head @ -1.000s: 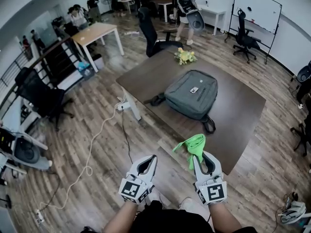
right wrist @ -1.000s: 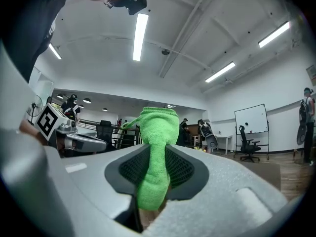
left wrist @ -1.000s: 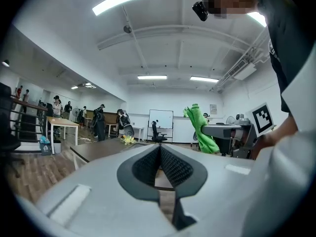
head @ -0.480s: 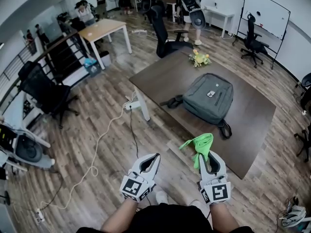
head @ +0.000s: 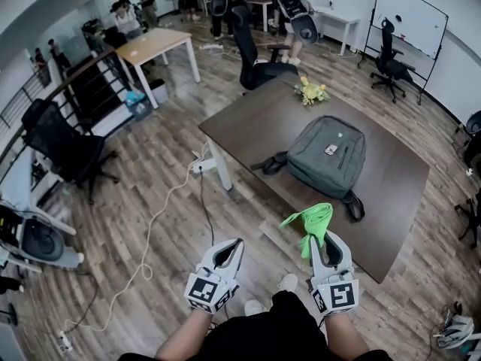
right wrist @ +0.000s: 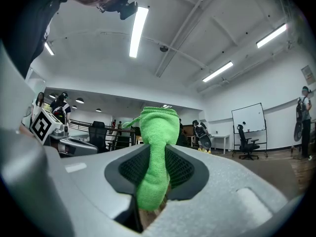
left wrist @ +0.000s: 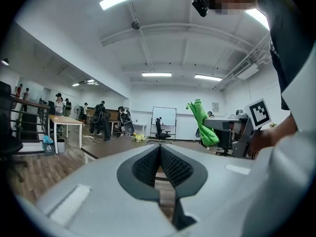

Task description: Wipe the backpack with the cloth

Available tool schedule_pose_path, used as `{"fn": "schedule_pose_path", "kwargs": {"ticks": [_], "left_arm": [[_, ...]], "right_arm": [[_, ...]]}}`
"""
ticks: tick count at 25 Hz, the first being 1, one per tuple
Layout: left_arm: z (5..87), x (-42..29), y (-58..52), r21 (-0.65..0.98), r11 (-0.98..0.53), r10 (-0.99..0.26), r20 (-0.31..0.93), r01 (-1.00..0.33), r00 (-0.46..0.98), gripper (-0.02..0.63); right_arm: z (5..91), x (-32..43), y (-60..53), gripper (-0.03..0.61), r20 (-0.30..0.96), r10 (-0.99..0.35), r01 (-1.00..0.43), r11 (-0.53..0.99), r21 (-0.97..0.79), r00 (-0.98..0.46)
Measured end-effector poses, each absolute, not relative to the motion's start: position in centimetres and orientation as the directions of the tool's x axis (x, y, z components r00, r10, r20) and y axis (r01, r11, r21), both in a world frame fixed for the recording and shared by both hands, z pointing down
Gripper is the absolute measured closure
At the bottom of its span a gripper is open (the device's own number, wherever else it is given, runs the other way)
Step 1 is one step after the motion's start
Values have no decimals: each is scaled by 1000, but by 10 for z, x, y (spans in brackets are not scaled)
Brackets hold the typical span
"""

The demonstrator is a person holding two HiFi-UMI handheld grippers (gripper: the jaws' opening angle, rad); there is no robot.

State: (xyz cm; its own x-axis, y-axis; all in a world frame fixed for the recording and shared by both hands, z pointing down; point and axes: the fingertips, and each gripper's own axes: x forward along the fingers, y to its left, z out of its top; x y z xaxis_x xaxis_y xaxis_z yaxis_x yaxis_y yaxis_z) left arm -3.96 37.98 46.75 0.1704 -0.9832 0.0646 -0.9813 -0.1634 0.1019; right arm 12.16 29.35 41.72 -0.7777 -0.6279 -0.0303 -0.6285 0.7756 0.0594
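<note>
Presently, the green cloth [head: 310,222] is pinched between the jaws of the right hand-held gripper [head: 322,241], with its loose upper end bunched above the jaw tips and a short tail hanging below the pads in the right gripper view. The left hand-held gripper [head: 230,247] is held beside it, towards 9 o'clock, and its jaws are pressed together with nothing between them. Both are held above the wooden floor [head: 150,164], short of the near corner of the dark desk [head: 248,122]. The grey backpack [head: 328,156] is laid flat on the desk, well apart from the cloth and at about 12 o'clock from the right hand-held gripper; its straps are spread out at its 9 o'clock and 5 o'clock sides. A small bunch of yellow flowers [head: 311,90] is seen on the desk at 11 o'clock from the backpack. A white cable [head: 154,220] is trailed over the floor at 10 o'clock from the left hand-held gripper.
</note>
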Motion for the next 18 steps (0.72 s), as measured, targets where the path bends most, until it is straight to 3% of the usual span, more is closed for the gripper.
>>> {"fn": "schedule_pose_path", "kwargs": {"ticks": [18], "left_arm": [[458,-76,215,62,-131,-986,94,-989,136,596]], "right_arm": [[416,85,117,480,-8,-593,-592,803,68,-805]]}}
